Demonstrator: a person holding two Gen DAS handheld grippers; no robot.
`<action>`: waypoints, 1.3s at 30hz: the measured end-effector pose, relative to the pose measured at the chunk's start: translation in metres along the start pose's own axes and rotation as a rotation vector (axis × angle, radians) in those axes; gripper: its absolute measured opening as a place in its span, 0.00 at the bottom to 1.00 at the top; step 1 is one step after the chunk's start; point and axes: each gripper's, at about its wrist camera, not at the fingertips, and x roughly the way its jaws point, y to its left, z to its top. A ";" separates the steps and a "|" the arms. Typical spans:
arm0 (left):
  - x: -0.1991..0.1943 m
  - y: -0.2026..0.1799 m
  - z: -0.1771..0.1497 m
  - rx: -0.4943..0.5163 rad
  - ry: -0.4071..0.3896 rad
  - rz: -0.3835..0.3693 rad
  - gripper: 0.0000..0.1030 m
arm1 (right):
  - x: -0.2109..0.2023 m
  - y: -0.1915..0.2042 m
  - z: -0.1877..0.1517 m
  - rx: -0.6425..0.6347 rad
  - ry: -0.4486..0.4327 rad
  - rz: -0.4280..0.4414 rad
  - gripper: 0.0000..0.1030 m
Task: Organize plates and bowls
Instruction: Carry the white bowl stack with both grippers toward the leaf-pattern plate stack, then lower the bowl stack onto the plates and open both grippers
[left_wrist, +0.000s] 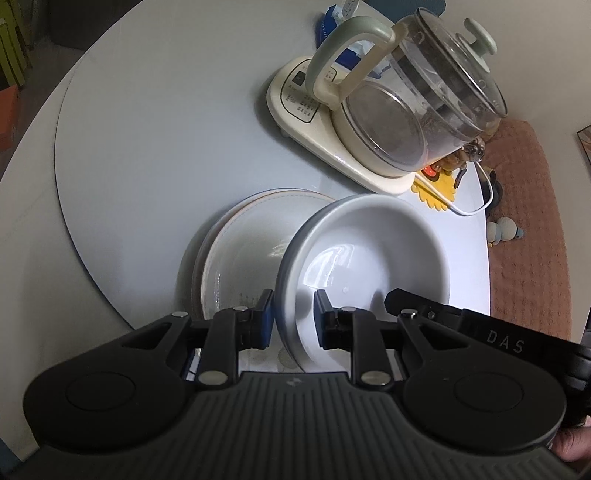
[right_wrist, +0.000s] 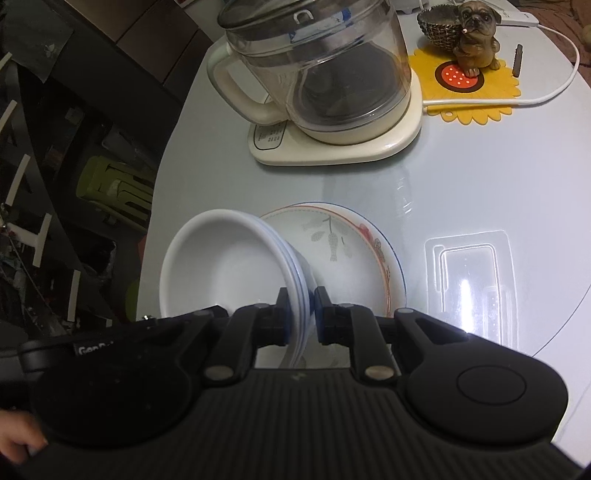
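A white bowl (left_wrist: 369, 251) (right_wrist: 221, 258) with a grey-blue striped outside hangs tilted over a floral plate (left_wrist: 236, 240) (right_wrist: 351, 254) that lies on the pale table. My left gripper (left_wrist: 293, 317) is shut on the bowl's left rim, one pad inside and one outside. On the opposite rim my right gripper (right_wrist: 301, 314) is shut the same way. The black body of the right tool (left_wrist: 480, 332) shows at the bowl's near right edge in the left wrist view. The bowl hides part of the plate.
A glass kettle (left_wrist: 417, 92) (right_wrist: 325, 66) on a cream base stands beyond the plate. A sunflower mat (right_wrist: 476, 92) with a dog figurine (right_wrist: 476, 33) and a white cable (right_wrist: 554, 88) lie behind. A clear plastic tray (right_wrist: 469, 273) rests right of the plate. The table edge (right_wrist: 155, 206) drops off at left.
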 end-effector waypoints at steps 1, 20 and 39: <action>0.003 -0.001 0.002 0.006 -0.001 0.009 0.25 | 0.004 -0.001 0.002 0.000 0.005 -0.001 0.16; 0.045 0.024 0.007 -0.029 0.060 0.036 0.25 | 0.052 -0.011 0.011 0.010 0.113 -0.011 0.17; -0.042 0.014 -0.008 0.050 -0.095 0.075 0.44 | -0.012 0.012 0.005 -0.086 -0.040 -0.080 0.41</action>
